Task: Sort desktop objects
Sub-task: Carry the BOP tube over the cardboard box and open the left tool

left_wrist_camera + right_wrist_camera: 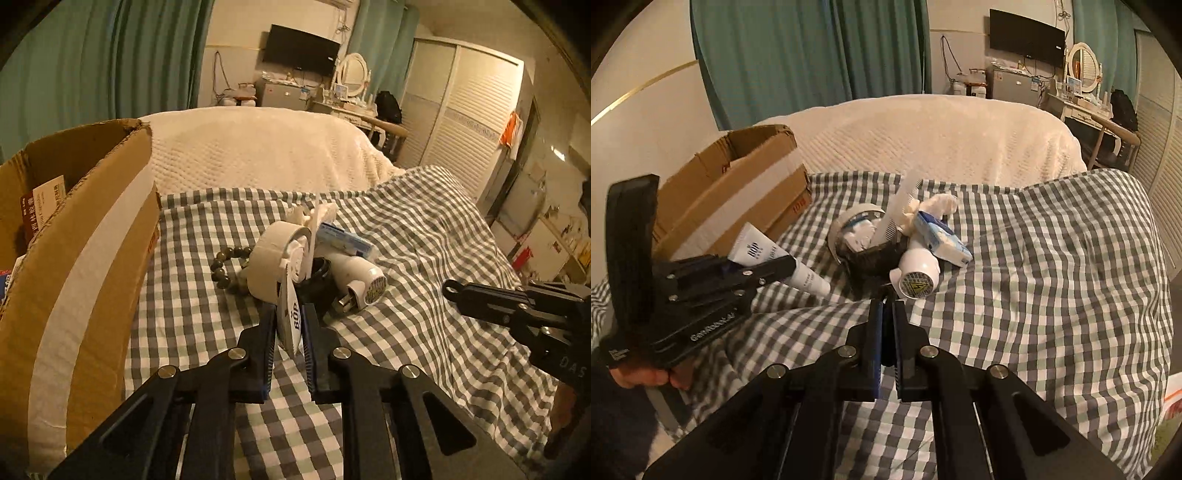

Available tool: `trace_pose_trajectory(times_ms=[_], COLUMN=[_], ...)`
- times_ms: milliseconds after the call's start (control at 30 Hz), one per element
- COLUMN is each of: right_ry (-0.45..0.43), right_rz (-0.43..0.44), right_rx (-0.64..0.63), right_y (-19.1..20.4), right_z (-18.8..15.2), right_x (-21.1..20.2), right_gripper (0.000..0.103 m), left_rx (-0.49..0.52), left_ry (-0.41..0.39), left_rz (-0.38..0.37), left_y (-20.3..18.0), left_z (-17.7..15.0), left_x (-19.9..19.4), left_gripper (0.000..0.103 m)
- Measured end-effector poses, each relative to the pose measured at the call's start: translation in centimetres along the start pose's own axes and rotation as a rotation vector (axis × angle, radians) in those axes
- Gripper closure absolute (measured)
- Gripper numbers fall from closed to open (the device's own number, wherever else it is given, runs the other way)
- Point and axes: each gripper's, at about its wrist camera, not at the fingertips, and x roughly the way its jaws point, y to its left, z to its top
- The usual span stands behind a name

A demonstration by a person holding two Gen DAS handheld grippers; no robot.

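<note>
Left gripper (pixel 290 328) clamps white tube (pixel 289 314) (lettered "BOP").

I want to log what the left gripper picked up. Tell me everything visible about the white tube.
The white tube is a soft-looking plastic squeeze tube with dark "BOP" lettering, flat crimped end and a round cap end. The left gripper is shut on its flat end, holding it clear above the checked cloth, in front of the cardboard box.
</note>
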Motion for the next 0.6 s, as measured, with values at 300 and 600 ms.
trace_pose_trajectory(times_ms=[300,600], right_ry=[-0.050,-0.158], right_rz=[0.037,0.177], right_rx=[-0.024,-0.168], right_y=[1.6,7.7], right_z=[1.1,6.4], right_x=[-2.6,-5.7], right_gripper=[0.099,0.099], left_rx=[-0.007,-0.053], left_ry=[-0.144,-0.352], left_rz=[-0.003,0.146], left_y=[0.1,4.6], left_z=[1.8,7.6], left_x=[-5.2,-16.4], left_gripper=[0.089,0.089])
